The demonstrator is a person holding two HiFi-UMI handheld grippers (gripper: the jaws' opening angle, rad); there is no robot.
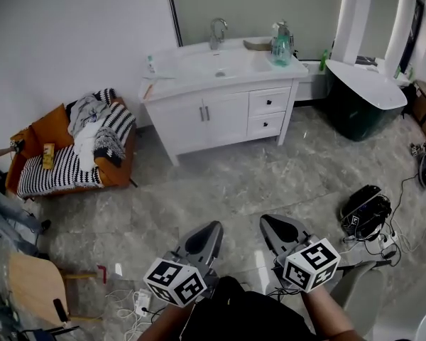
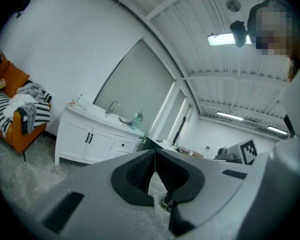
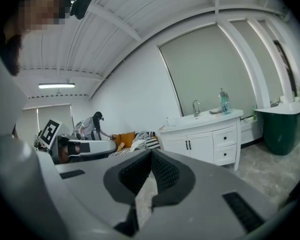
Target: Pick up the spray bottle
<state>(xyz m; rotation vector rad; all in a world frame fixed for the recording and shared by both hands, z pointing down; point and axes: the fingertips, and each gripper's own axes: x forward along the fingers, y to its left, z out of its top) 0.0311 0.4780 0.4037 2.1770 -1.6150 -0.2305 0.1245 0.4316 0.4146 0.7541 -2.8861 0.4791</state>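
Task barely started: the spray bottle (image 1: 281, 42) stands upright on the right end of the white vanity (image 1: 199, 116) top, to the right of the faucet (image 1: 217, 31), at the far side of the room and well apart from both grippers. In the head view the left gripper (image 1: 211, 227) and right gripper (image 1: 270, 222) sit low in the frame over bare grey floor (image 1: 234, 183), side by side, pointing roughly toward the vanity. Each gripper's own view shows its jaws pressed together at the tips with nothing between them; both are empty. The bottle shows small in both gripper views too, on the counter. An orange sofa (image 1: 35, 137) piled with clothes sits left of the vanity, a dark green tub (image 1: 362, 98) right of it — neither blocks the way. Done so far: nothing, no contact, no grasp. Left, as I judge it: cross the floor to the vanity, spread one gripper's jaws, bring them round the bottle body or neck, close, lift clear of the counter. The right gripper looks the likelier pick, since the bottle is on the right side — only a guess.
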